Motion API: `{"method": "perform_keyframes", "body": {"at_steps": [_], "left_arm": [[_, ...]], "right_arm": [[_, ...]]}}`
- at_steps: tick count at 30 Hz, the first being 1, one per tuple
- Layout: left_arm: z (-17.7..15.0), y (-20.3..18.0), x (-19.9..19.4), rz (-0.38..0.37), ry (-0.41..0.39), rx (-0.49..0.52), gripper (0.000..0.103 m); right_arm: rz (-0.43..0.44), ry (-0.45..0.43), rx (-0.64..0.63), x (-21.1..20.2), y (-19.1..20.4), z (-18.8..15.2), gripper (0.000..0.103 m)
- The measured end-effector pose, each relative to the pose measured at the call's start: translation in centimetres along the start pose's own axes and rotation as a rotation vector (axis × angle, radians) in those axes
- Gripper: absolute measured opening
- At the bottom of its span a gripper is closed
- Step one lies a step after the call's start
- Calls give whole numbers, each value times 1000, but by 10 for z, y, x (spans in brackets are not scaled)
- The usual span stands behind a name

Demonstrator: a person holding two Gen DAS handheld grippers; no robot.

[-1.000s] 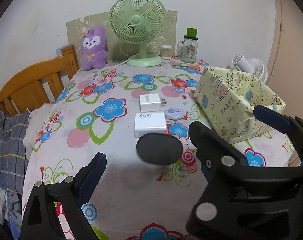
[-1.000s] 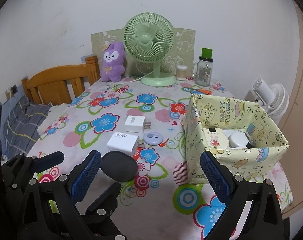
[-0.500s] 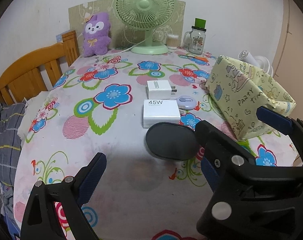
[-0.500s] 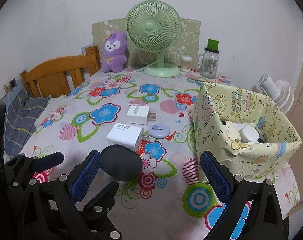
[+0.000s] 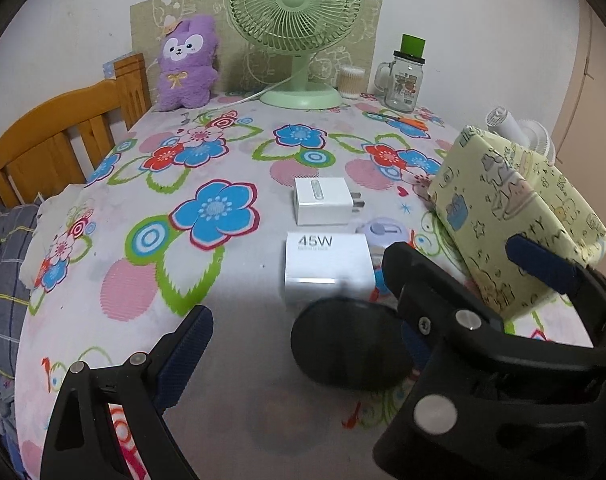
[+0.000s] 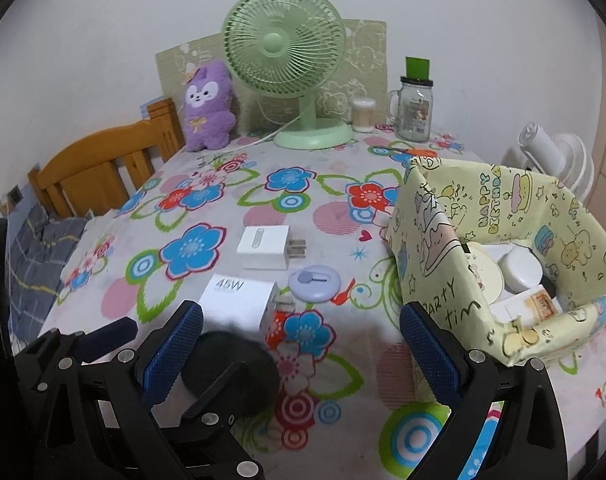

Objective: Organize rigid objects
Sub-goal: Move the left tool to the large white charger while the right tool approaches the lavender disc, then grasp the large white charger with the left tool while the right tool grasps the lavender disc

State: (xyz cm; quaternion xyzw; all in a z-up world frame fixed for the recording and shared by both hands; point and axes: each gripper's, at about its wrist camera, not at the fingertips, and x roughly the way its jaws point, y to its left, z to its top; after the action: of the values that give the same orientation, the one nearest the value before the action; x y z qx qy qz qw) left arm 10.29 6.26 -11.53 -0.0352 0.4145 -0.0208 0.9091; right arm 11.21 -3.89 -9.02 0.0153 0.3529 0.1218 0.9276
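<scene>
A black disc (image 5: 347, 344) lies on the flowered tablecloth (image 5: 231, 304), just in front of a white 45W charger (image 5: 327, 264). My left gripper (image 5: 299, 320) is open, low over the cloth, with the disc between its fingers near the right one. A smaller white charger (image 6: 265, 248) and a lilac round piece (image 6: 315, 280) lie further back. My right gripper (image 6: 301, 312) is open right beside the left one, and its left finger (image 6: 175, 344) covers part of the disc (image 6: 239, 376). The yellow patterned box (image 6: 443, 248) on the right holds white items (image 6: 519, 268).
At the back of the table stand a green fan (image 5: 295, 20), a purple plush (image 5: 187, 68), a cotton swab tub (image 5: 351, 80) and a glass jar (image 5: 403, 76). A wooden headboard (image 5: 63, 132) borders the left side. A white fan (image 6: 551, 152) sits past the right edge.
Both grippers have moved forward and lower towards the disc and chargers, which now look larger. Both stayed open and nothing was picked up.
</scene>
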Motion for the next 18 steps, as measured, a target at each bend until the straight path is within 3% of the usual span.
{"method": "perform_keyframes", "body": {"at_steps": [8,18], "left_arm": [[12,6,21,12,23,-30,97],[20,-4,38,-14,40,7,96]], "right_arm": [[-58,-6,24,15,0,9,82],[-125,1,35,23,-8,13,61]]}}
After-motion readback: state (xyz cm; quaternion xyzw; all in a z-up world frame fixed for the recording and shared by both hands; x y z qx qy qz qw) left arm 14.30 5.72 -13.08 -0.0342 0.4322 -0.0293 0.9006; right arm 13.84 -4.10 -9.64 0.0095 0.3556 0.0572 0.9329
